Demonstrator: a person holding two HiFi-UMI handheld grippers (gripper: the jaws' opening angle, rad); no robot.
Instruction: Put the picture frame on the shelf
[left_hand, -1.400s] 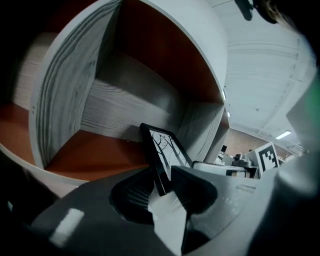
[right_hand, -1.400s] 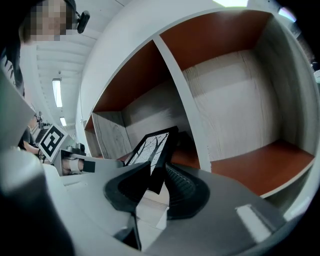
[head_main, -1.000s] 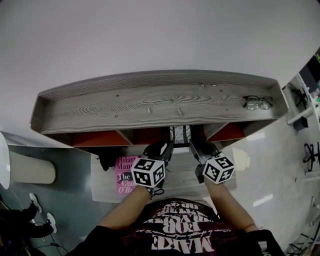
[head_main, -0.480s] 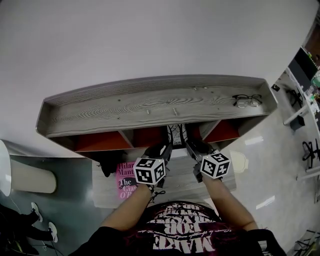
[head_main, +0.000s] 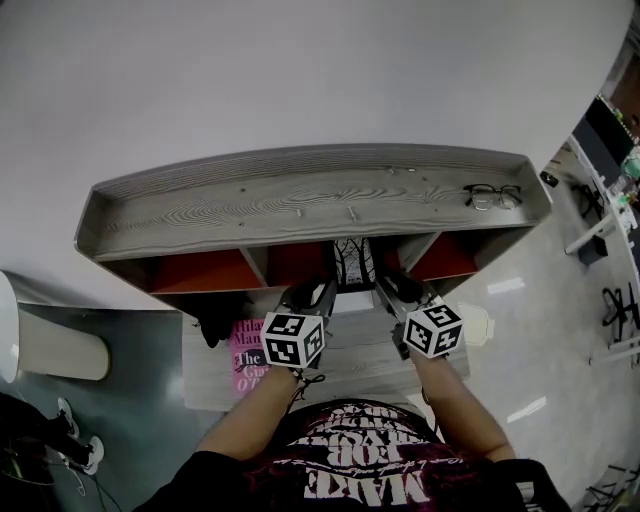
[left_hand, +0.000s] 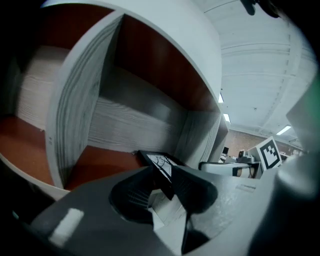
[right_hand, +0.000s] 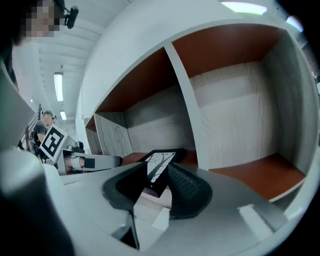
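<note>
The picture frame (head_main: 356, 264) is grasped on its two side edges by the left gripper (head_main: 316, 294) and the right gripper (head_main: 394, 289). It reaches forward from both, equally near, into the shelf's (head_main: 300, 205) middle opening.

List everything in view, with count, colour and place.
shelf unit: one, grey wood grain with red-brown compartments, ahead of the person.
picture frame: one, black, at the shelf's middle opening, between both grippers.
glasses: one pair, dark-rimmed, on the shelf top, right end.
book: one, pink, on the low table, left side.
low table: one, grey, below the shelf.
left gripper: one, dark, black-and-white marker cube, shut on the frame's left side.
right gripper: one, dark, same cube, shut on its right side.
</note>
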